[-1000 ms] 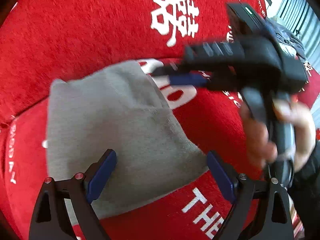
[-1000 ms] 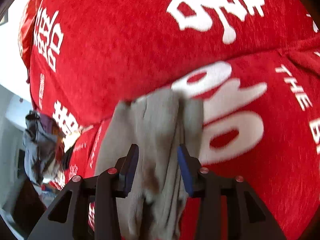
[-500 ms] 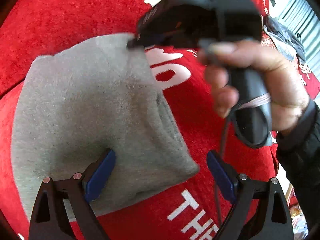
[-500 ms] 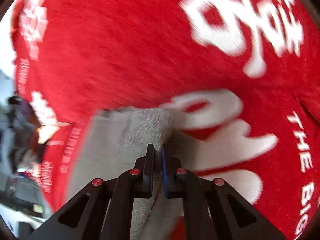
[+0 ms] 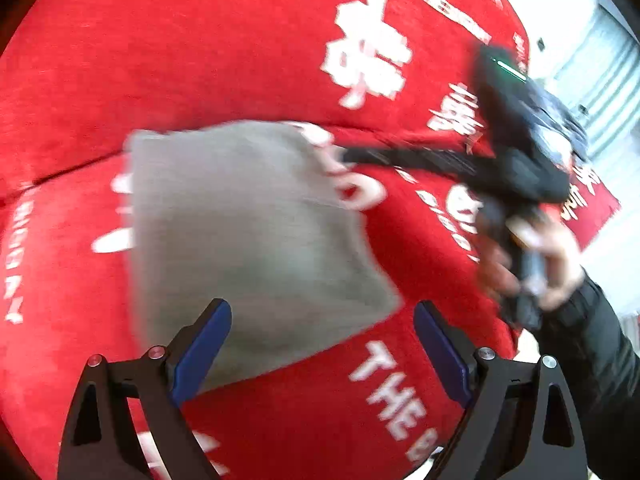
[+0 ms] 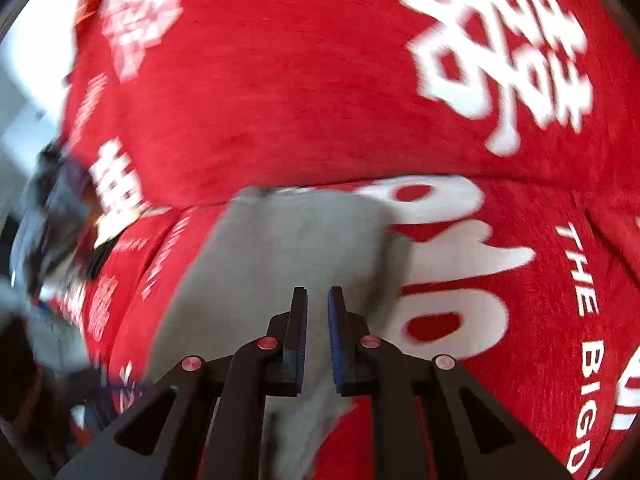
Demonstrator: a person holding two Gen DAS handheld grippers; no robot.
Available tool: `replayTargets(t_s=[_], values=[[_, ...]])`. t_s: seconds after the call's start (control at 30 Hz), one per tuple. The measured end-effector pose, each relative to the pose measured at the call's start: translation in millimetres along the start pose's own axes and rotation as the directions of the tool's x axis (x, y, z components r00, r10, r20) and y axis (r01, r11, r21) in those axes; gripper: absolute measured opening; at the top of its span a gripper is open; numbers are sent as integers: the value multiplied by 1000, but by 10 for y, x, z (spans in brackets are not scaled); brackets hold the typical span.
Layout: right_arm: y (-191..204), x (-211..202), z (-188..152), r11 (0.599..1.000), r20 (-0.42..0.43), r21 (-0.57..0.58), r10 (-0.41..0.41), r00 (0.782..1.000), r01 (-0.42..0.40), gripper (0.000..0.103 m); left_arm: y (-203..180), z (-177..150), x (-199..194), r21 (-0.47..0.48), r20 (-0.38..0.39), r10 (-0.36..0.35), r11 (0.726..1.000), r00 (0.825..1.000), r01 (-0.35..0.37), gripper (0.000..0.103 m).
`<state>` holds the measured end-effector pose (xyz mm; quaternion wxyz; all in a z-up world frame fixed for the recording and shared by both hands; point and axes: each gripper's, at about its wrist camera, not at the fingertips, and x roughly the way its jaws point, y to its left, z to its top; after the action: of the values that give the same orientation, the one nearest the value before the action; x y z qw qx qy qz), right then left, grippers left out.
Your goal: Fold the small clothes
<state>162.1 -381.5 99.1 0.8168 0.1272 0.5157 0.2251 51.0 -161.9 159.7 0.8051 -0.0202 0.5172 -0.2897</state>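
A grey folded cloth [image 5: 248, 232] lies flat on a red cover with white print [image 5: 200, 60]. My left gripper [image 5: 322, 308] hangs wide open over the cloth's near edge, its blue pads [image 5: 200, 344] touching nothing. In the left wrist view, my right gripper [image 5: 348, 156] reaches in from the right with its tips at the cloth's far right corner. In the right wrist view the right gripper [image 6: 317, 292] is above the grey cloth [image 6: 288, 248], and its jaws are opening with a narrow gap. I see nothing pinched between them.
The red cover [image 6: 300, 100] spreads over a cushioned seat with a crease behind the cloth. A heap of dark clothes [image 5: 560, 128] lies at the cover's far right end, and shows at the left in the right wrist view [image 6: 52, 216]. A person's hand [image 5: 532, 256] in a dark sleeve holds the right gripper.
Half a second ago the right gripper was shut at the cloth's folded corner; now its jaws stand slightly apart and it has drawn back. The left gripper has lifted away, still wide open.
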Motion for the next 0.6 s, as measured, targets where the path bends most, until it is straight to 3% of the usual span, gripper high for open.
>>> replayTargets(t_s=[0.03,0.1,0.17,0.23,0.3,0.37,0.43,0.47,0.53,0.6], values=[[109,-10,-10,999,-1,-32,14,1000,-14,16,172,16,-47,-40,11,37,999,999,-37,92],[374,-3,-125,993,-17,-104,47,999,-49,32,403,55,-41,-130,5,75,989,997,-74,92],[573,84,-244,986,-28,-156,54,998,-57,73,662,94,20,-232,0,95,968,995,-92,92],[573,192,-369,986,-35,-164,-9,999,3,74,792,122,212,-266,-42,150,951,988,-156,92],[392,353,-461,991,-75,-100,-100,992,92,72,893,122,486,-262,-137,188,940,973,-219,93],[258,268,-541,995,-40,-45,-96,995,95,73,950,45,616,-271,-181,153,942,972,-198,95],[121,255,-565,989,-105,25,-145,984,148,73,947,31,599,-275,-175,151,941,973,-195,94],[48,218,-588,989,-130,70,-122,984,132,73,945,51,520,-279,-155,143,943,978,-182,94],[-25,45,-616,990,-91,111,-83,992,93,74,981,100,338,-294,-102,135,942,986,-159,95],[-123,-163,-606,986,-44,134,-96,994,101,77,1119,172,176,-322,-65,127,936,990,-141,95]])
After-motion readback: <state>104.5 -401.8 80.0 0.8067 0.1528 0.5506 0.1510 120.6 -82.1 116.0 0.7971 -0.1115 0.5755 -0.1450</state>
